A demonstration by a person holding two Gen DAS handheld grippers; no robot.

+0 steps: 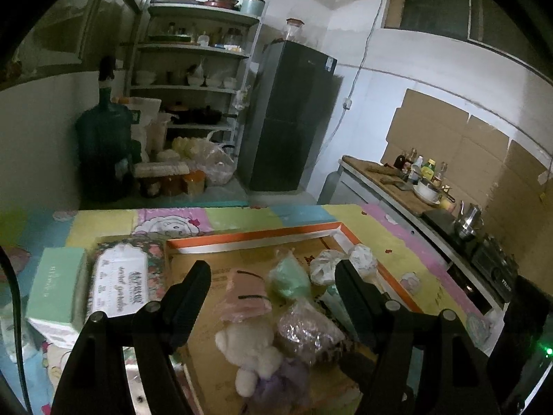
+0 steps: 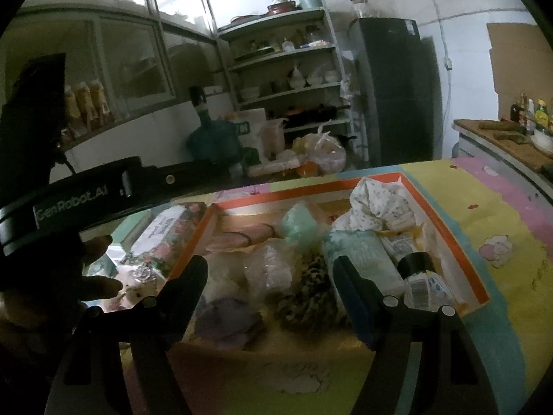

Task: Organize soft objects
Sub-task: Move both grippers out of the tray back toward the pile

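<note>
1. Tablecloth, patchwork of yellow, pink and blue with cartoon prints (image 2: 490,207), covers the table under everything.
2. Orange-rimmed shallow cardboard box (image 1: 255,235) sits on the cloth and holds all the soft items.
3. Floral-print rectangular box with a white label (image 1: 119,278) lies just left of the orange rim; pale mint-green carton (image 1: 57,285) is beside it, further left.
4. White crumpled cloth with a small print (image 2: 380,200) is bunched in the far right corner of the box.
5. White plush toy (image 1: 247,349) lies near the front, touching a purple fuzzy piece (image 1: 287,380) below it.
6. Clear bag of glittery brown material (image 1: 304,328) is just right of the plush; leopard-print fabric (image 2: 311,297) is next to it.
7. Pink pouch with black straps (image 1: 243,294) is behind the plush; mint-green soft bundle (image 1: 288,276) is to its right.
8. Pale teal tube (image 2: 363,259) and a black-capped white bottle (image 2: 420,276) lie along the box's right side.
9. Left gripper (image 1: 273,276): jaws wide apart, hovering over the box, holding nothing.
10. Right gripper (image 2: 269,273): jaws wide apart, above the box's near edge, holding nothing.
</note>
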